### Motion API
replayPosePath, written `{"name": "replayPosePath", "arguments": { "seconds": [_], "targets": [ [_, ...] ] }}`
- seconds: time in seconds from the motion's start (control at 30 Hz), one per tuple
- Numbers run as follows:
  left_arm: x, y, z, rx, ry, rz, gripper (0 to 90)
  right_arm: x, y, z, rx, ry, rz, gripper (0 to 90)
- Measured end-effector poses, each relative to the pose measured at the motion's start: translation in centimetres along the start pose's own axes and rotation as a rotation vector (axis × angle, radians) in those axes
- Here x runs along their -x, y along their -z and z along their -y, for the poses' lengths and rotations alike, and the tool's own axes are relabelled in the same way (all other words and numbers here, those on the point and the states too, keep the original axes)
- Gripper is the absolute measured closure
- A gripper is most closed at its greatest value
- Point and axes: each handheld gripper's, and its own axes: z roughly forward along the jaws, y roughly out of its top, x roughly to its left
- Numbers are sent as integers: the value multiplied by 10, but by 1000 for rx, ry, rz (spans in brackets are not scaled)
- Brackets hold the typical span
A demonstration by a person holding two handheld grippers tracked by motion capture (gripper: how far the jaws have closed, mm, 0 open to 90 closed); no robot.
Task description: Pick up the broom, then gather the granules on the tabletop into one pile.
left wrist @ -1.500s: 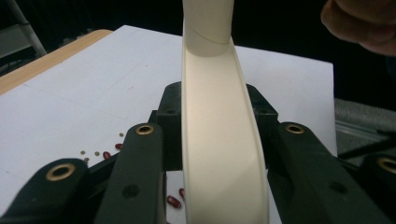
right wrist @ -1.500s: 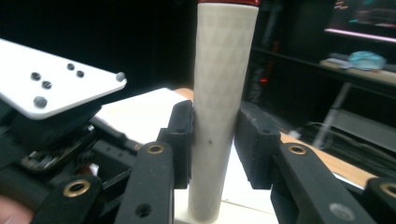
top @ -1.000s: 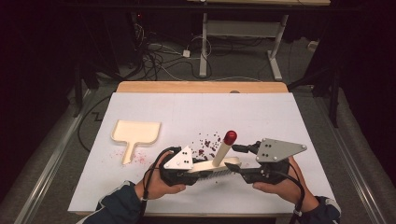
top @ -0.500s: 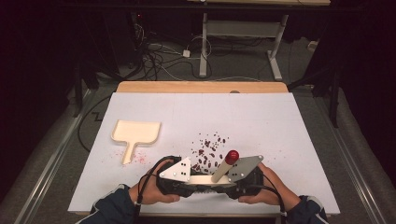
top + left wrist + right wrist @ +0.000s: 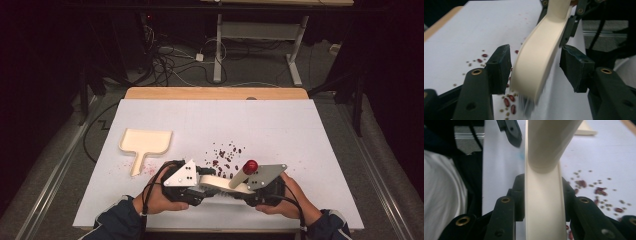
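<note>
Low in the centre of the high view: cream brush with a red-capped handle, lying across the white tabletop between the two grippers. Right gripper clamped on the brush's flat cream body, pads pressed against both sides, jaws having just been closing. Left gripper open, jaws having just been opening, brush head between them with a gap on each side; bristles blurred at the lower centre of the left gripper view. Just above the brush in the high view, scattered red beans and smaller crumbs, more of them right under the brush head. To the left, well apart from the brush, a cream dustpan, handle pointing toward the bottom of the frame, a few specks beside it. Nothing between brush and beans. Beyond the tabletop's far edge, at the top of the frame, cables on the floor and white desk legs.
</note>
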Motion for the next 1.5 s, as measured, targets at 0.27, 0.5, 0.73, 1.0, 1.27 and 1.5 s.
{"name": "replayPosePath", "arguments": {
  "seconds": [0.27,0.5,0.73,1.0,1.27,1.5],
  "targets": [
    [-10,27,19,20,40,-264,269,19,25,5,32,-92,152,676],
    [-17,54,53,4,116,-429,242,38,48,13,45,-185,314,676],
    [-18,76,87,-28,196,-509,236,55,63,22,50,-266,409,676],
    [-11,81,112,-82,239,-518,230,73,74,45,4,-335,545,676],
    [-9,75,112,-110,230,-517,217,89,75,66,-110,-376,684,676],
    [-12,74,113,-119,238,-521,217,103,66,79,-235,-395,784,676]
  ]
}}
